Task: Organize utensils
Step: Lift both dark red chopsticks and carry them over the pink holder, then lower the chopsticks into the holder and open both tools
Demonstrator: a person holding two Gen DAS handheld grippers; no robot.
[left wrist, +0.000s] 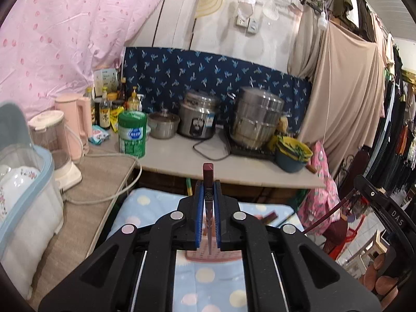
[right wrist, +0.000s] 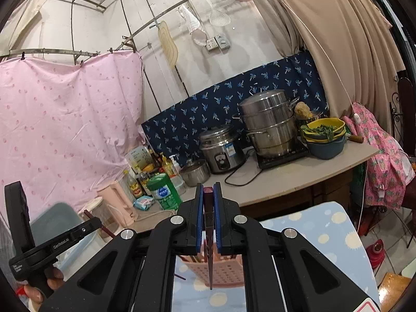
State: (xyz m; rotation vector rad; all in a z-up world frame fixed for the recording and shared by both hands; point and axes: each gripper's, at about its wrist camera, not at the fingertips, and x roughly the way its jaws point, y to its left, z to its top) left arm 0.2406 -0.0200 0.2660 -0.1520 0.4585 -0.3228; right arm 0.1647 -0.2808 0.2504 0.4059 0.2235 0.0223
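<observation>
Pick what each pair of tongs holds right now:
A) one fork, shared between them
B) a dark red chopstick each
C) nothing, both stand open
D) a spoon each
B: the left tongs and the right tongs are each shut on a dark red chopstick.

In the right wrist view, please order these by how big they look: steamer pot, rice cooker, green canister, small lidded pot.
1. steamer pot
2. rice cooker
3. green canister
4. small lidded pot

The last two look alike, and the canister stands nearer, so their order is unsure.
</observation>
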